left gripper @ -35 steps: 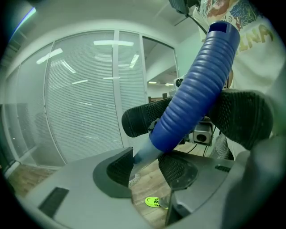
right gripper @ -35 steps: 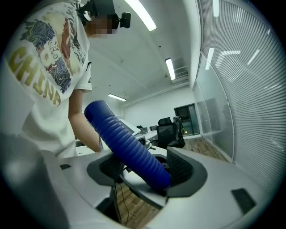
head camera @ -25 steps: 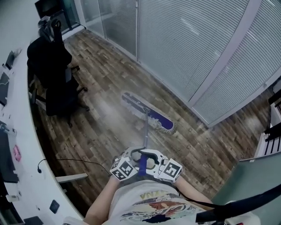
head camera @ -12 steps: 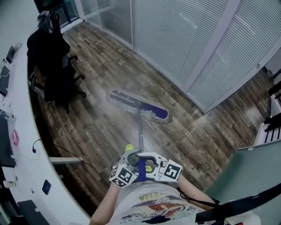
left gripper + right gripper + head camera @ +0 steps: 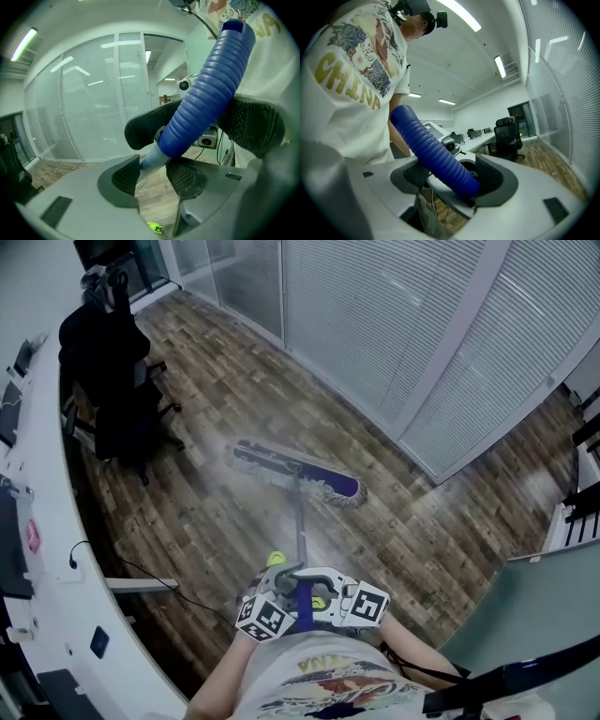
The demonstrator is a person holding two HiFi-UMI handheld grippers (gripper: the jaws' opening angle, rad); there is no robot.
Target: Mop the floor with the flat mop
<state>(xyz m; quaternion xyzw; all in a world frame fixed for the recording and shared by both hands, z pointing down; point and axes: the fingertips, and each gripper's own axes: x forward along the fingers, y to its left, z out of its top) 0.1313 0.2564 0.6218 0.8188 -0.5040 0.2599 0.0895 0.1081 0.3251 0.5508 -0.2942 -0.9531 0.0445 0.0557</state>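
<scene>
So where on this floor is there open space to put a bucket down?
Bare floor lies between the flat mop and the glass wall, and right of the mop toward the grey panel. The left is crowded: office chairs, curved desk, a loose cable.

Left tool (image 5: 281, 589) and right tool (image 5: 324, 589) side by side at waist, jaws clamped

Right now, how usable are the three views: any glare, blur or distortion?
Head view: dim and soft, with a pale sheen on the floor around the mop head. Left gripper view: strong fisheye bend and black corners; the blue grip looms large but stays sharp. Right gripper view: same fisheye, ceiling lights blown out, blinds bowed into curves.
</scene>
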